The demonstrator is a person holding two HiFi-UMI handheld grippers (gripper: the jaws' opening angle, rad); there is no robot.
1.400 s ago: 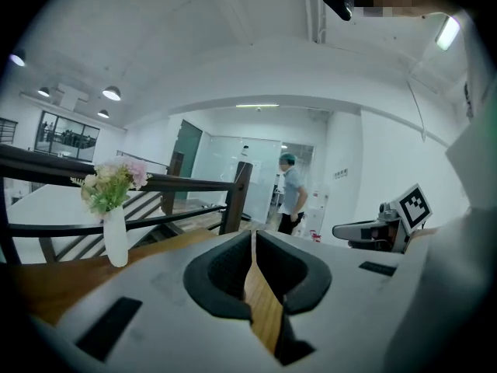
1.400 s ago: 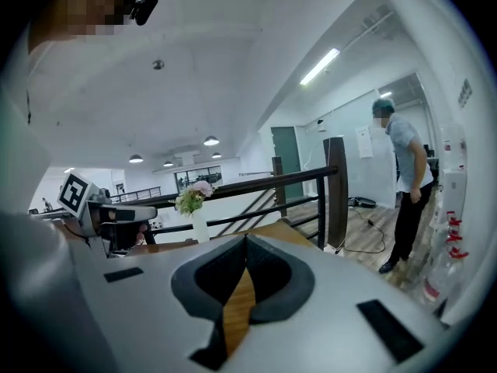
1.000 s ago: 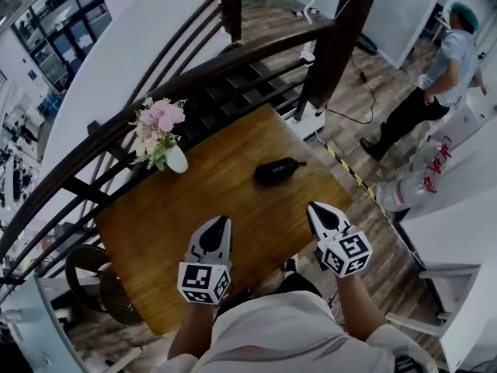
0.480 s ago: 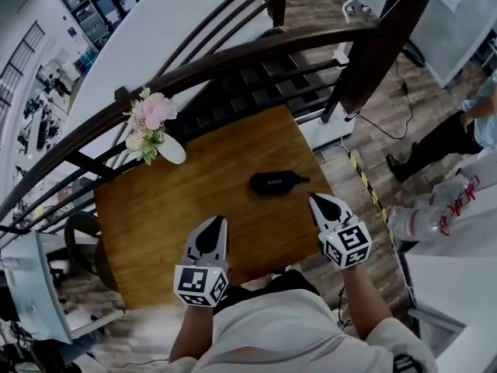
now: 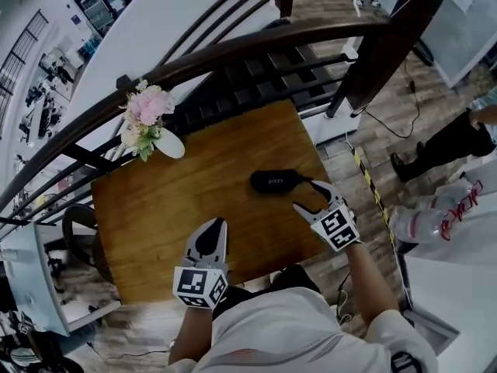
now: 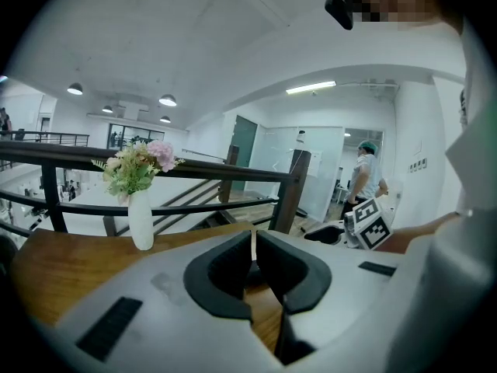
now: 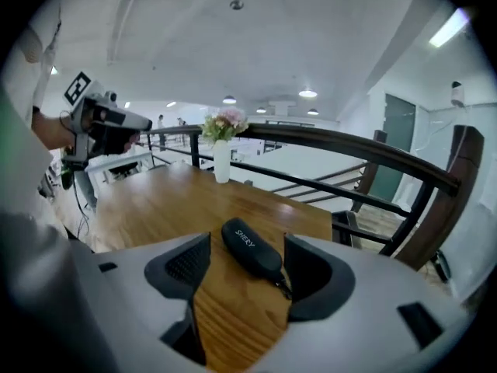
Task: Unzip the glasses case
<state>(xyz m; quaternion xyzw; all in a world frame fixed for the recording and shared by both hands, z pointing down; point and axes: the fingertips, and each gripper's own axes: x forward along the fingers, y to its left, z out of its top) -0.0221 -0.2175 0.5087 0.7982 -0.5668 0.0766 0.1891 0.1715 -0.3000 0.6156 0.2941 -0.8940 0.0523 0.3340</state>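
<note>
Right gripper (image 5: 308, 195), jaws just spread and empty, sits beside the zip pull (image 7: 284, 284) of the glasses case (image 5: 276, 181) at mid-frame on the table (image 5: 194, 200). Left gripper (image 5: 211, 243), clenched shut, hangs lower left. With nothing bracing it, the case may slide when the pull is tugged.

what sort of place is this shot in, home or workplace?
Probably a workplace, likely an office or lab landing. A small wooden table stands against a dark stair railing. Glass-walled rooms and a strip ceiling light show beyond it.
</note>
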